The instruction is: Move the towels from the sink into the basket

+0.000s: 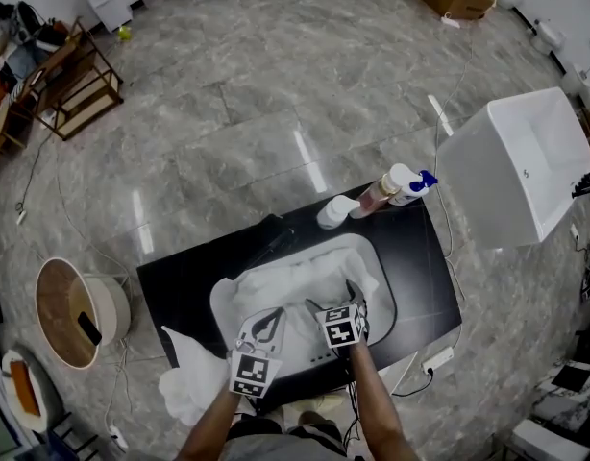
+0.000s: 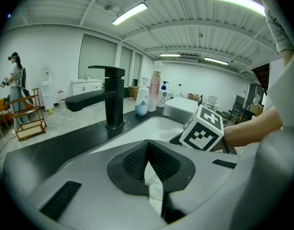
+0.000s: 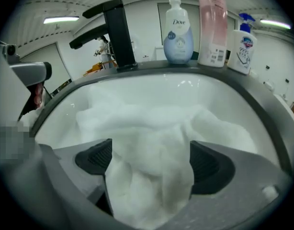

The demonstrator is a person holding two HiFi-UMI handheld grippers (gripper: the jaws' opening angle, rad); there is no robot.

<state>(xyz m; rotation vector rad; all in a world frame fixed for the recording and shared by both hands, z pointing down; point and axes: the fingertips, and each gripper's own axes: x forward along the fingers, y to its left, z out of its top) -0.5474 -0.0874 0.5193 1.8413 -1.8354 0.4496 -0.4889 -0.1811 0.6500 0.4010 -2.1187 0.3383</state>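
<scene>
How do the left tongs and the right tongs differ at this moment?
The left tongs are shut, pinching a bit of white cloth; the right tongs stand wide open with a towel lying between them. The left tongs point across the counter toward the faucet; the right tongs tilt down into the sink. Both have white fabric between them.

White towels (image 1: 305, 284) lie crumpled in the oval sink (image 1: 385, 281) (one spills outside, front left); round basket (image 1: 110, 307) stands well apart.
</scene>
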